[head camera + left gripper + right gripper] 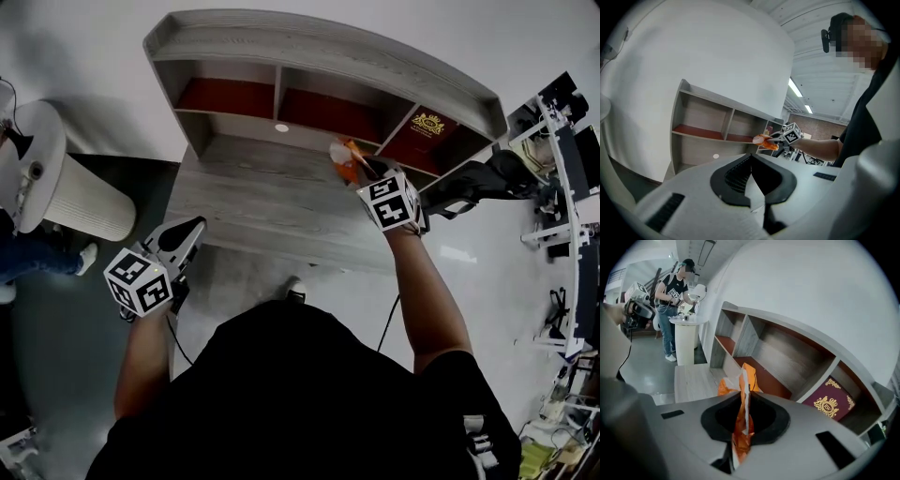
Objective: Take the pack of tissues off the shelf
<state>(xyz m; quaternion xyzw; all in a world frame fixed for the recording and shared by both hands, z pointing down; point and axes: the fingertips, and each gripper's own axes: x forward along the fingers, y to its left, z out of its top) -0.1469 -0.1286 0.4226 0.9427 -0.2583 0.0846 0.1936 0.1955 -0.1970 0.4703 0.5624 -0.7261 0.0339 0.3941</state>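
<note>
Grips the orange pack of tissues [740, 394] edge-on between the clamped jaws of the right tool [358, 167], off the shelf [309, 52] and above the grey worktop [253, 197]. Faces the shelf just ahead of that tool, with a burgundy box [832, 404] in the bay ahead and to its right. Holds the left tool [195, 227] low beside the worktop's near corner, jaws together, nothing between them, well apart from the pack.

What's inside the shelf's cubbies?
The right cubby holds a dark red box with a gold crest. The left and middle cubbies of the shelf show only red floors. The tissue pack, pinched in the right gripper, covers part of the middle one.
</note>
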